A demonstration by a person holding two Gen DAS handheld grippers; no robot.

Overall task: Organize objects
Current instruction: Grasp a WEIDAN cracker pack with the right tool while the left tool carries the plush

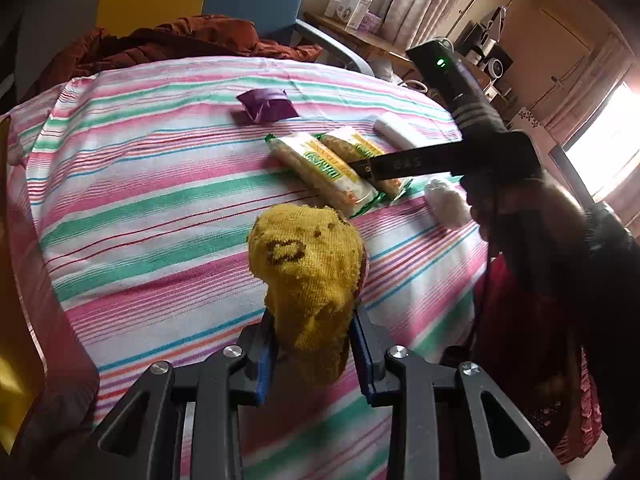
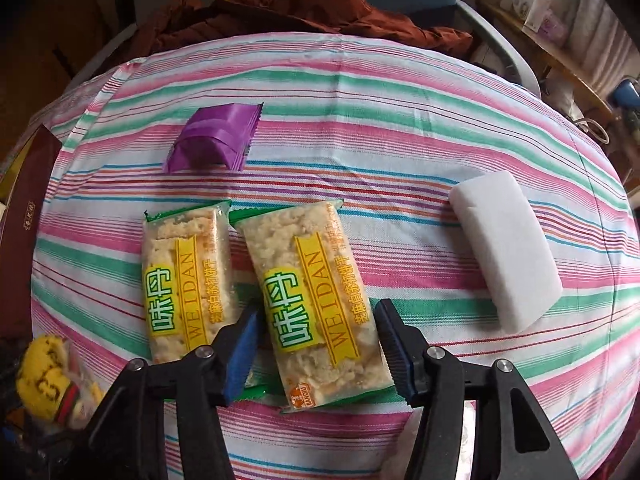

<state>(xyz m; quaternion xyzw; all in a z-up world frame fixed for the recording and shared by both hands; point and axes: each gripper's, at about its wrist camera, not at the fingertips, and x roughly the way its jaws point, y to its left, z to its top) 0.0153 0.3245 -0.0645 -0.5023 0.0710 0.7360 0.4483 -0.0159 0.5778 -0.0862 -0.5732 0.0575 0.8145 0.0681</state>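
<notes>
Yellow knitted toy (image 1: 308, 280) sits clamped in the left hand-held gripper (image 1: 312, 344); the right hand-held gripper (image 2: 316, 344), jaws apart, straddles a biscuit packet (image 2: 316, 304) mid-surface. Closing off-centre could snag the neighbouring packet (image 2: 186, 276).

The lower end of the yellow knitted sock bundle (image 1: 310, 288) is hidden between the pads of the left gripper (image 1: 314, 354). The black right gripper (image 1: 366, 168) covers part of the farther clear cracker packet (image 1: 360, 152). A blurred white soft lump (image 1: 446, 202), possibly cloth, lies partly behind the person's hand (image 1: 520, 216). The dark brown box (image 2: 22, 216) is cut off by the frame's left edge.
</notes>
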